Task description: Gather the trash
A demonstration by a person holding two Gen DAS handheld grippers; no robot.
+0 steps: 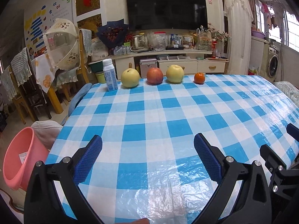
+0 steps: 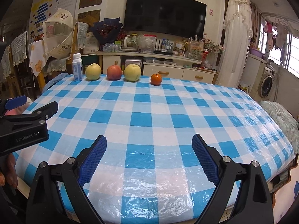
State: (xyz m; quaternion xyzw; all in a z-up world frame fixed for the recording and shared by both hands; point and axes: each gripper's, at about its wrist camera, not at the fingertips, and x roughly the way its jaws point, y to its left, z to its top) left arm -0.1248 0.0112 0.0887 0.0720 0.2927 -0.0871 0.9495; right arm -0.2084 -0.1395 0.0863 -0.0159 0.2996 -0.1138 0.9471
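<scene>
Bottle (image 1: 109, 75) leftmost in the far-edge row on the table (image 1: 149, 123); fruits (image 1: 154, 76) rightward; bin (image 1: 22, 158) left

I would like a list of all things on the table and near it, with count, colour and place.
bottle: 1, white and blue, far left of the row on the table
pears: 2, yellow-green, either side of the apple
apple: 1, red, middle of the row
tangerine: 1, orange, right end of the row
tablecloth: 1, blue and white check, covering the table
bin: 1, pink, on the floor left of the table
television: 1, black, on the far wall
left claw: 1, black with blue pads, open
right claw: 1, black with blue pads, open
</scene>
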